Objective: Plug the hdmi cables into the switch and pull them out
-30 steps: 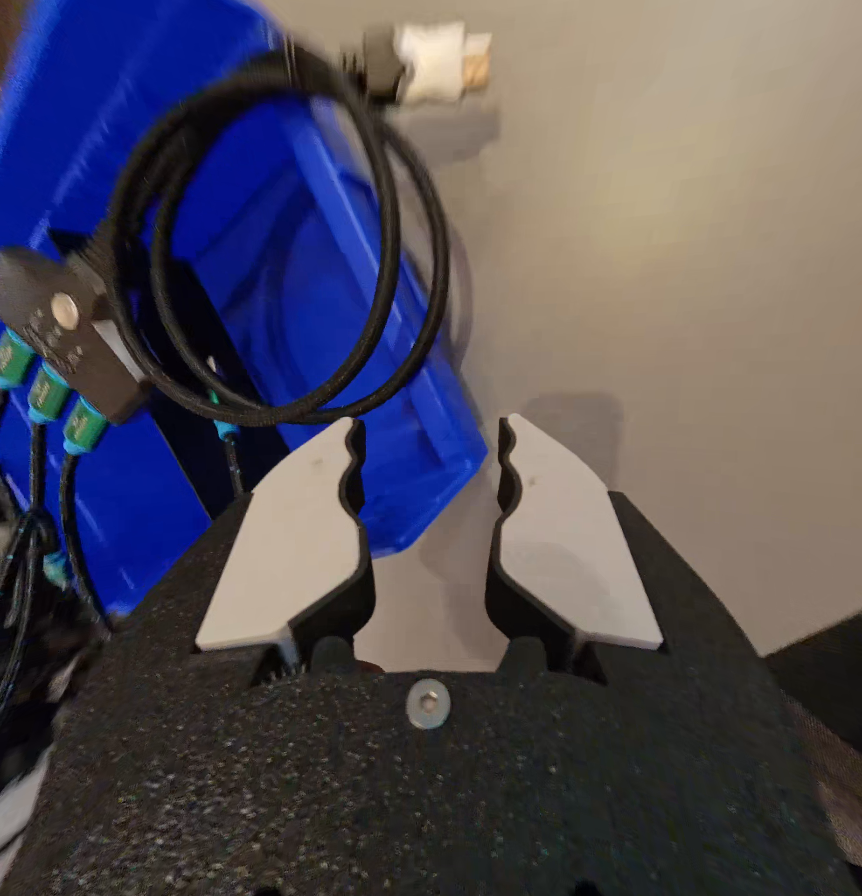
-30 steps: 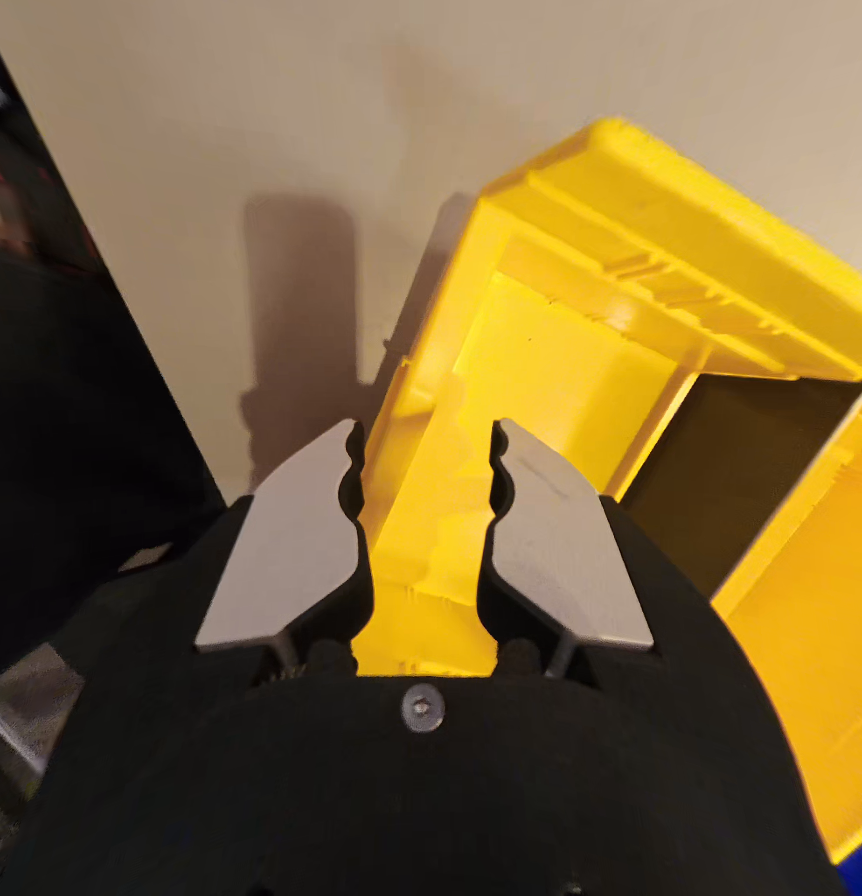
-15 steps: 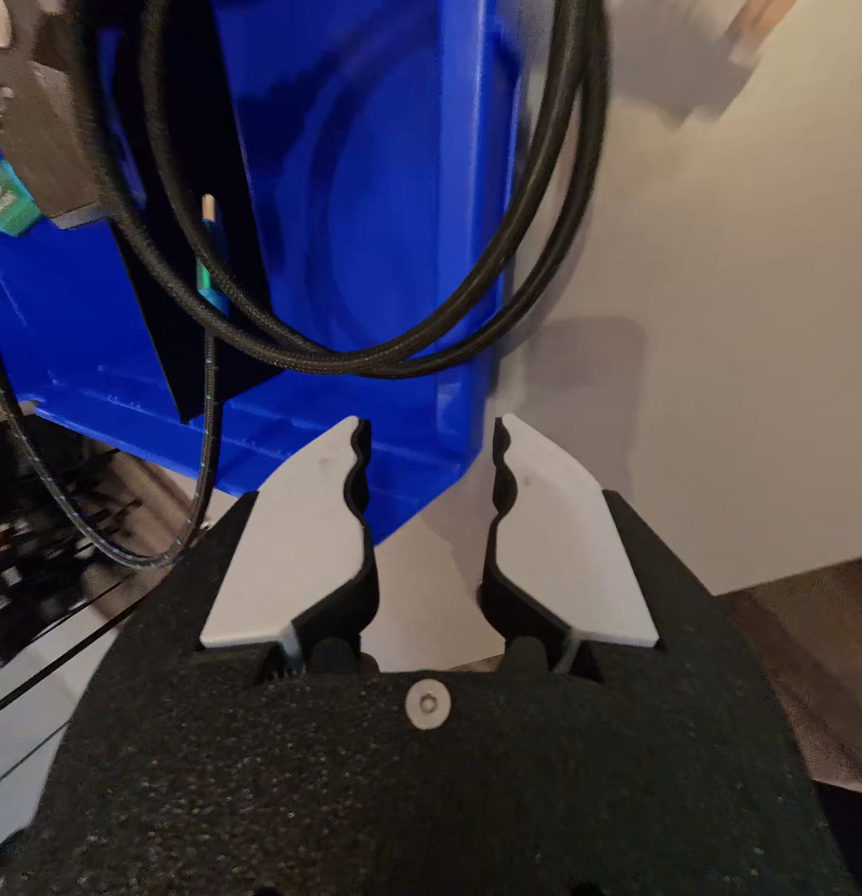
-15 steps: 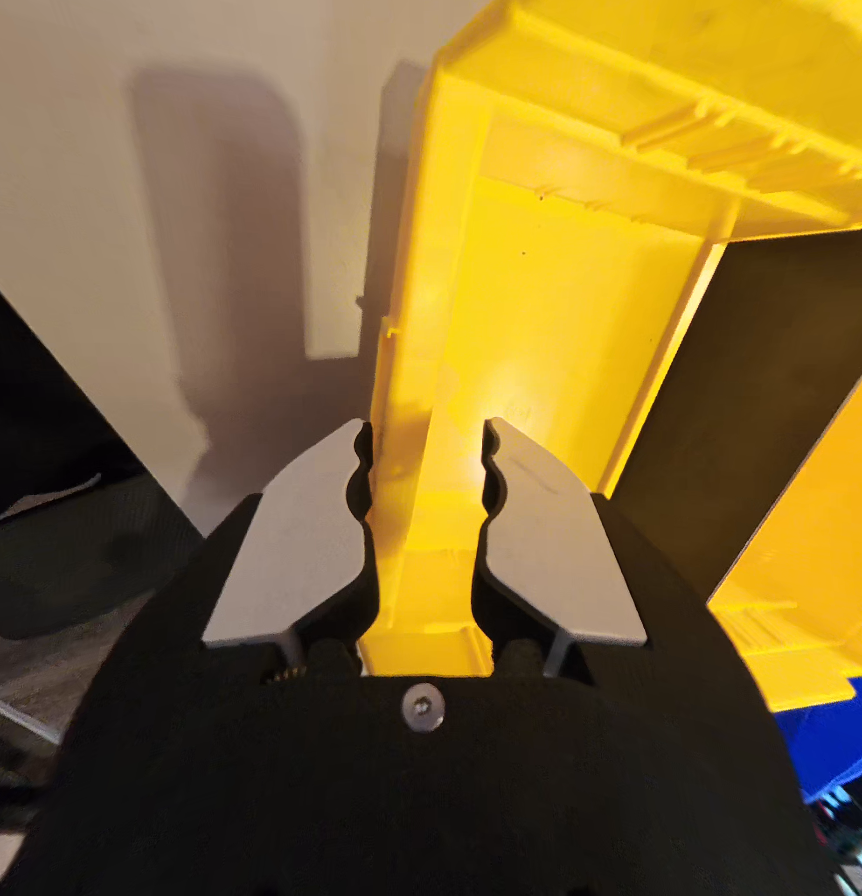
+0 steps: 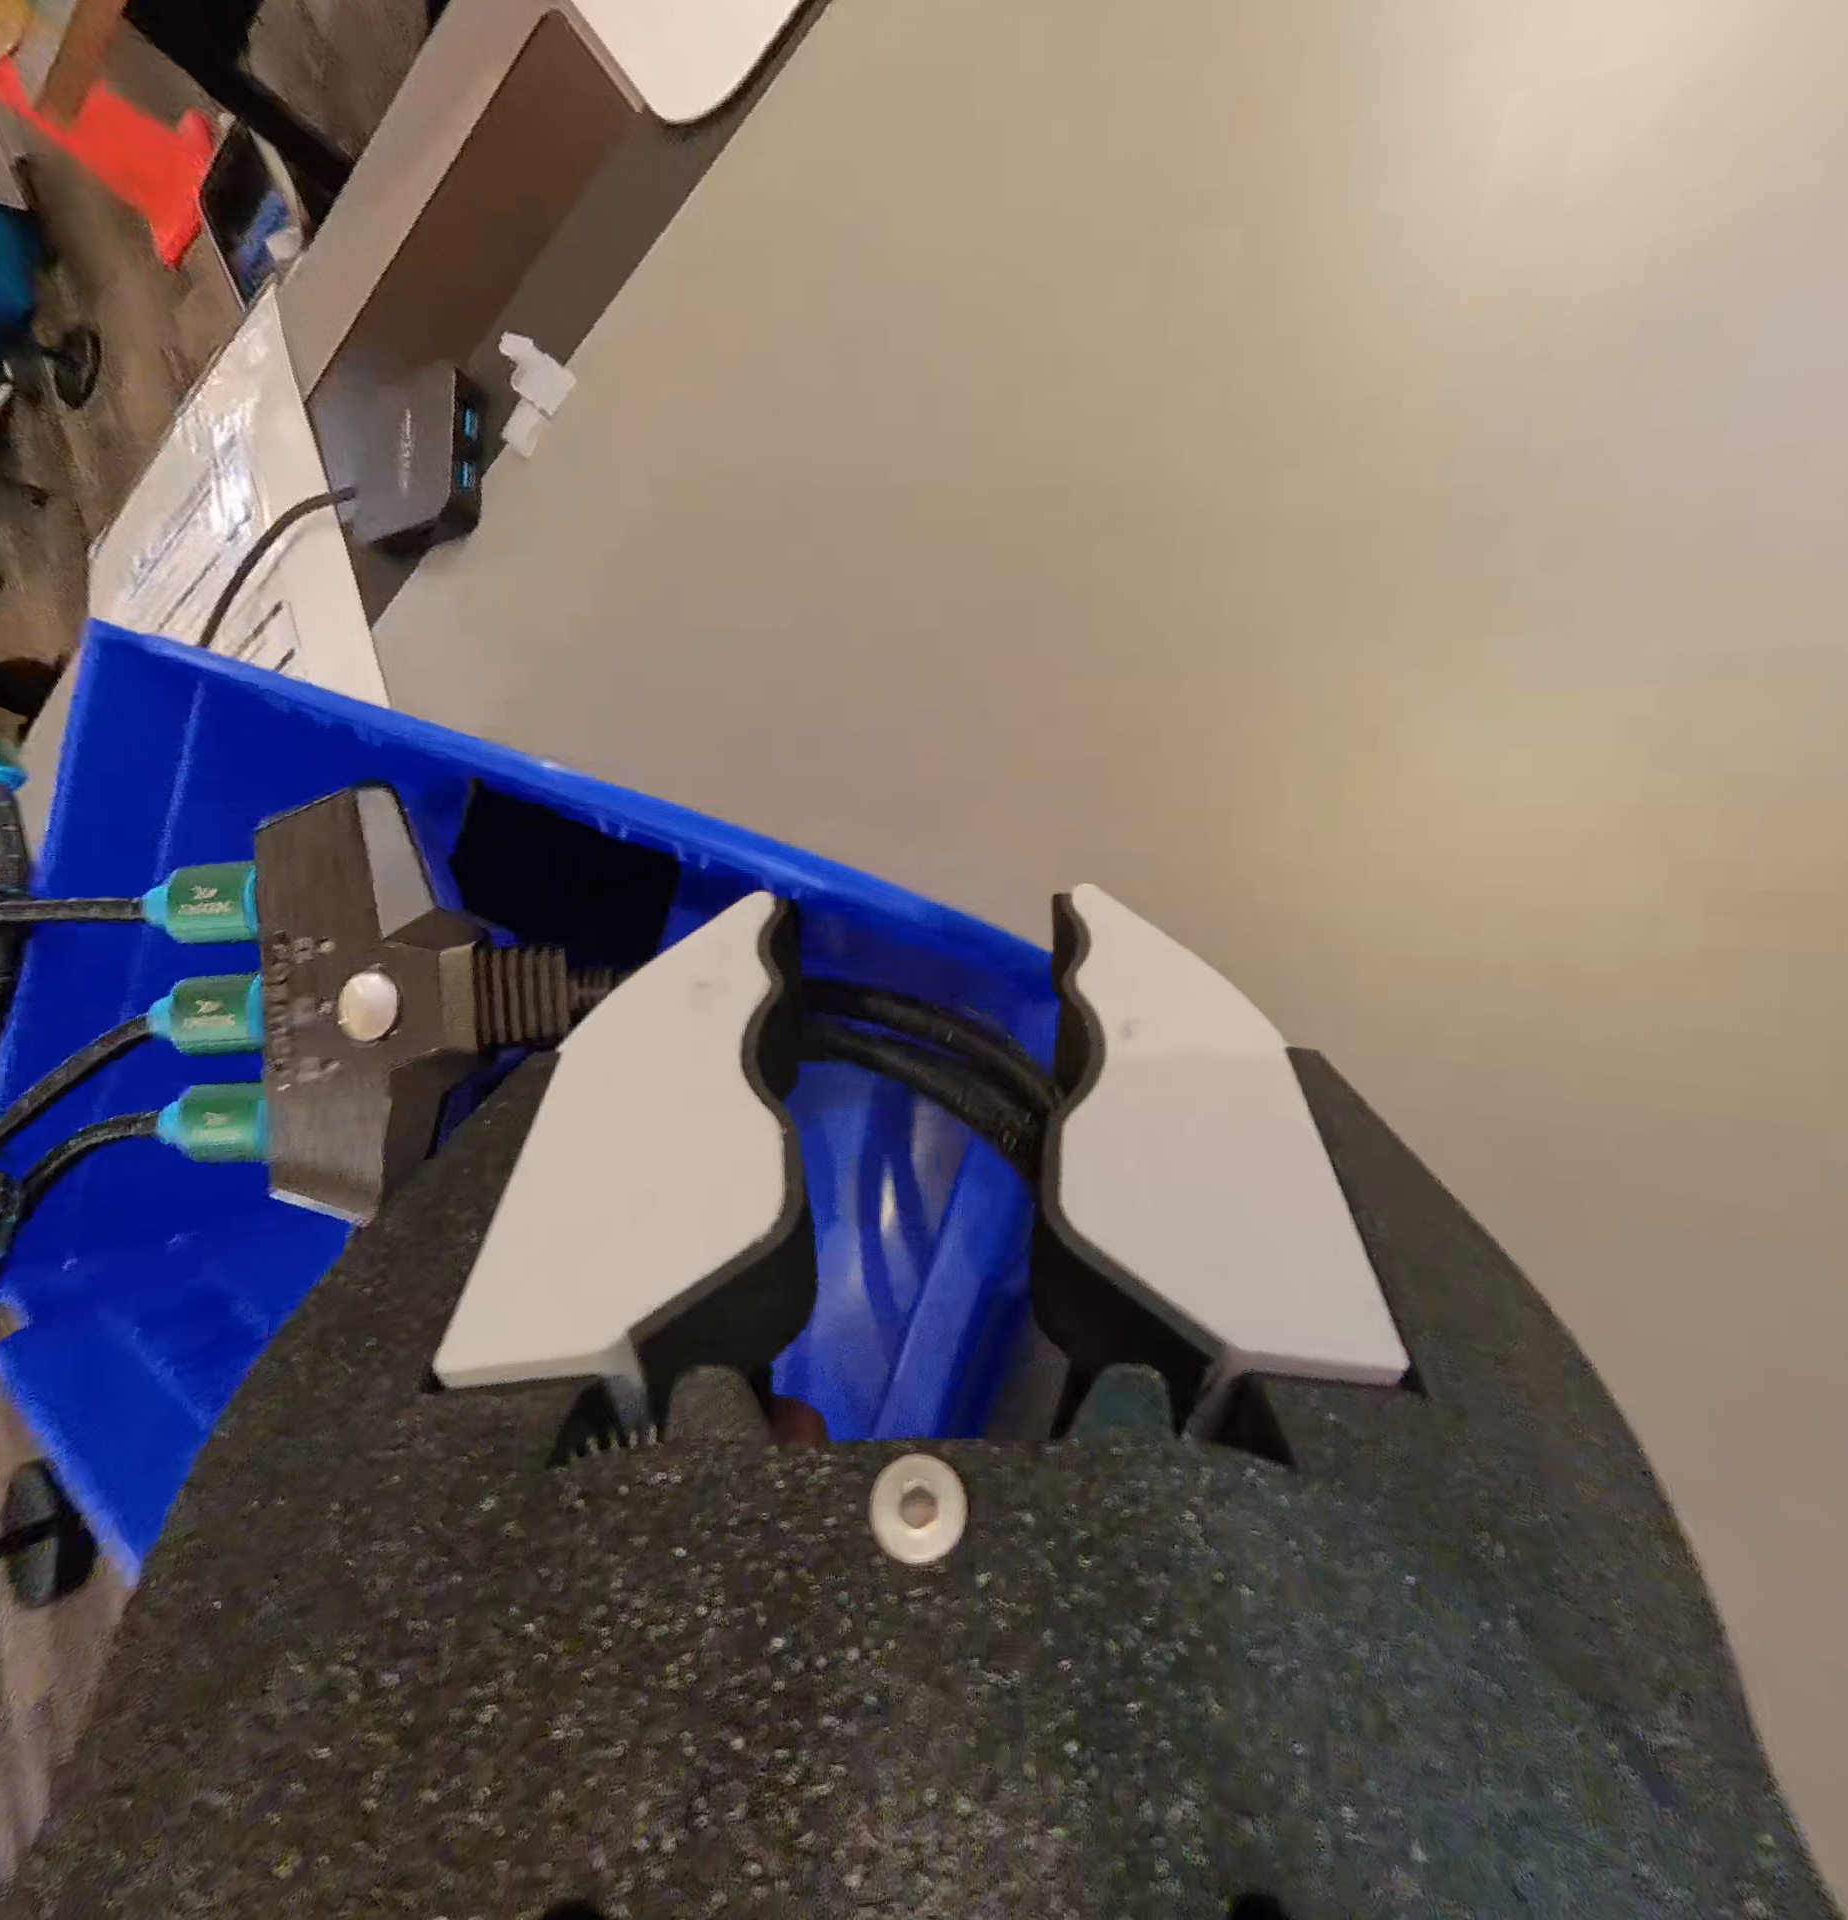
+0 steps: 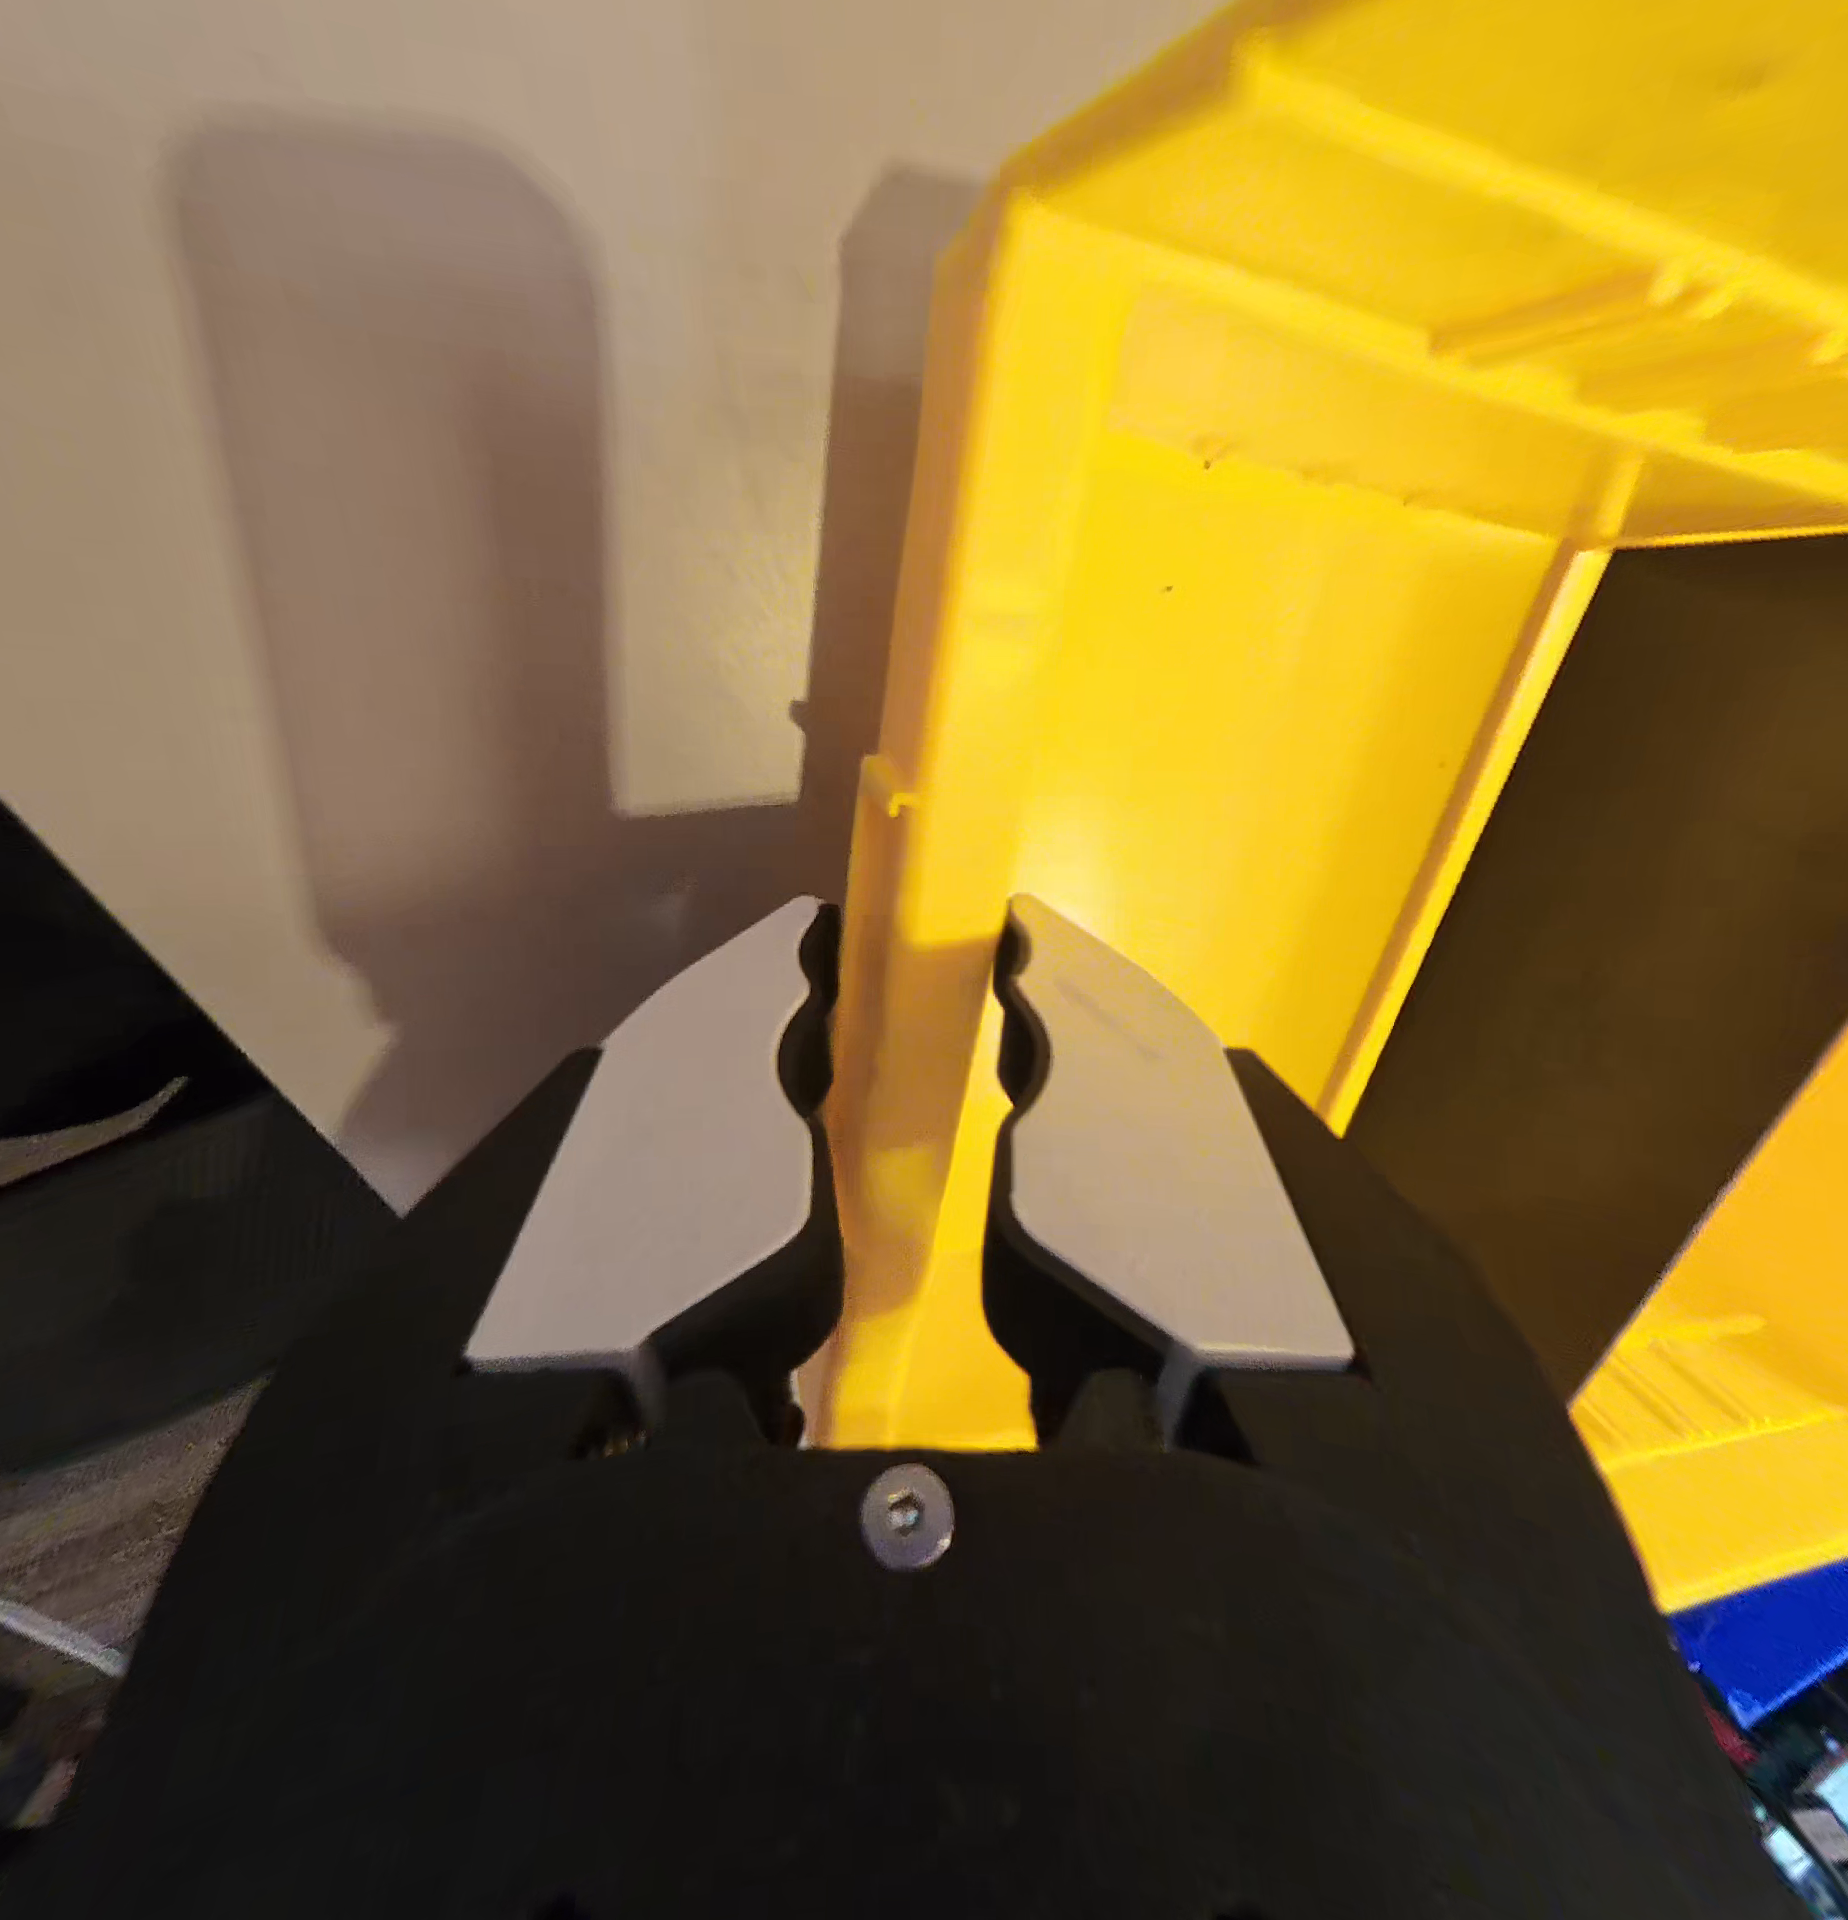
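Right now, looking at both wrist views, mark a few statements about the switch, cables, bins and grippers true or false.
1. Three green-tipped plugs sit in the switch. True.
2. The switch lies in the yellow bin. False: it is over the blue bin.
3. The left gripper is clamped on a plug. False: it is open, with looped black cable crossing the gap.
4. The right gripper straddles the yellow bin's wall. True.
5. The yellow bin holds cables. False: none show in it.
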Motion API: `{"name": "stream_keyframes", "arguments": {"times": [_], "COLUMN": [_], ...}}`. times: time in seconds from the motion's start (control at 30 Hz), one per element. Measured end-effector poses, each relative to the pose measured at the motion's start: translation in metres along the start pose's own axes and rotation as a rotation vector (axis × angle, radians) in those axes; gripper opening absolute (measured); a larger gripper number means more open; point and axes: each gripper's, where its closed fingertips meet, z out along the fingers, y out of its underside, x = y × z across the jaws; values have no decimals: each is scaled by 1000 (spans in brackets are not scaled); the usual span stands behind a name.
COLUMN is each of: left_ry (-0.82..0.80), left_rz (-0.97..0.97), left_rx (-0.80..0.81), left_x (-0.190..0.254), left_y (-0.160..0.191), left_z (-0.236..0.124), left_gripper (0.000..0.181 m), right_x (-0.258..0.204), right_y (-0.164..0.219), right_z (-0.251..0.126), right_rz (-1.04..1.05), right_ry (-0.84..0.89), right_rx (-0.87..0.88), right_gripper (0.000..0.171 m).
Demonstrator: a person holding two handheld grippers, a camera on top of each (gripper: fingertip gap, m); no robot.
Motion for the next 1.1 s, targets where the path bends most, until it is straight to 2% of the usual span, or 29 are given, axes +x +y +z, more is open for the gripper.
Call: {"name": "stream_keyframes", "arguments": {"times": [0.1, 0.2, 0.3, 0.43, 0.5, 0.57, 0.67, 0.73, 0.87, 1.0, 1.1], "left_ry": [-54, -106, -125, -130, -138, -125, -118, -142, -199, -301, -281], "left_rz": [3, 15, -6, -78, -114, -150, -184, -184, -224, -332, -390], "left_rx": [30, 18, -2, -33, -45, 0, 66, 60, 84, 119, 164], "left_x": [-5, -13, -22, -35, -42, -43, -44, -49, -61, -81, -83], "left_y": [-1, 15, 42, 89, 108, 111, 102, 101, 100, 115, 127], "left_z": [5, -1, -14, -37, -48, -56, -55, -43, -24, -28, -36], "left_gripper": [41, 35, 27, 19, 16, 20, 33, 34, 22, 7, 5], "right_x": [2, 12, 27, 50, 52, 51, 54, 55, 63, 71, 78], "right_y": [7, 22, 44, 77, 73, 62, 58, 57, 57, 64, 74], "right_z": [2, 3, 4, 5, 4, 3, 10, 17, 22, 23, 23], "right_rz": [-42, -99, -155, -110, -80, -62, -41, -33, 17, 44, 59], "right_ry": [17, 50, 96, 160, 177, 176, 181, 168, 192, 207, 218], "right_rx": [-1, -28, -67, -159, -115, -47, -57, -72, -72, -79, -95], "right_gripper": [28, 28, 28, 30, 42, 43, 42, 32, 30, 31, 31]}}
